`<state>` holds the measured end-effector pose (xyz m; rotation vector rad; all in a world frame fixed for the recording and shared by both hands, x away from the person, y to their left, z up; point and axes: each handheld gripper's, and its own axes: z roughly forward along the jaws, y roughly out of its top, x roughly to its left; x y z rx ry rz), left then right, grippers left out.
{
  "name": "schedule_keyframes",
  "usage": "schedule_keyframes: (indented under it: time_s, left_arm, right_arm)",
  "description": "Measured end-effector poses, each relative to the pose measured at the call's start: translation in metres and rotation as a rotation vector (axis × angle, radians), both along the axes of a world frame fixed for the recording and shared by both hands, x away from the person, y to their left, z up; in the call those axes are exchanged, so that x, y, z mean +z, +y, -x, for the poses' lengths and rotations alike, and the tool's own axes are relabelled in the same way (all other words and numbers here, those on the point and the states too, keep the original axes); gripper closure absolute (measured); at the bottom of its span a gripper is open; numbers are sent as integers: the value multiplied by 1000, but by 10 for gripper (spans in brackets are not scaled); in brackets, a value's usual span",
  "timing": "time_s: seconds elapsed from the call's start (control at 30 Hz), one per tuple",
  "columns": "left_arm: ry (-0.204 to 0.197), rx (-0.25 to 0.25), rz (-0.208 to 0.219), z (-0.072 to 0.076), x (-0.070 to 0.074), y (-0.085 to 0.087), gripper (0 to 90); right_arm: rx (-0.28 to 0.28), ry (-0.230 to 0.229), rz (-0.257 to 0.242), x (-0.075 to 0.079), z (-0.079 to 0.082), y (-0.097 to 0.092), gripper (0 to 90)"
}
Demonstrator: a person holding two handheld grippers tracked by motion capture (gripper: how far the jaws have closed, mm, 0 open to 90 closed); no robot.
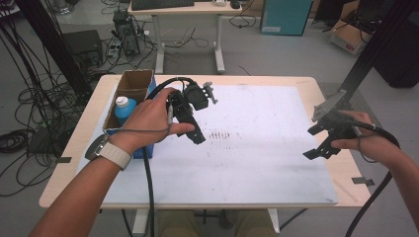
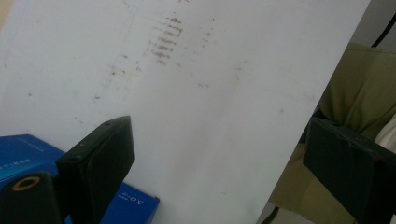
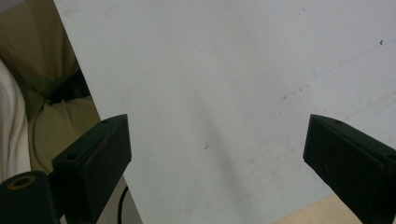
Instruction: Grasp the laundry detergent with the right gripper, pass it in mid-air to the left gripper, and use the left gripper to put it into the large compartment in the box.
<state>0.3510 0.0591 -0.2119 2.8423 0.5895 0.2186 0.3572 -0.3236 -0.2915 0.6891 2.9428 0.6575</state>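
At the left edge of the pale wooden bench (image 1: 74, 143) an open brown cardboard box (image 1: 132, 84) holds a blue plastic bottle with a white cap (image 1: 123, 109), and a flat blue carton (image 2: 133, 205) lies just beside it at the border of the large white sheet (image 1: 257, 163) that covers most of the bench top. Over that corner the left hand (image 1: 148, 121) holds the left gripper (image 1: 196, 134) tilted down toward the sheet, near a patch of brownish smudges (image 1: 220, 134); its jaws stand wide with nothing between them. Whether the tips touch the sheet is hard to tell from above. Well apart, at the right edge of the sheet, the right hand (image 1: 368, 140) holds the right gripper (image 1: 311, 143) above the surface, jaws likewise spread wide and empty over white sheet and a strip of bare wood.
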Motion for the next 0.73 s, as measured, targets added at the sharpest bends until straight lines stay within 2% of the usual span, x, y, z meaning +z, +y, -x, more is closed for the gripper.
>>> schedule_keyframes:
  time_s: [0.5, 0.73]
  left_arm:
    - [0, 13, -2, -1, -2, 3, 96]
    - [-13, 25, 7, -1, -1, 4, 97]
  right_arm:
    - [2, 4, 3, -2, 0, 1, 76]
    - [0, -4, -5, -2, 2, 0, 77]
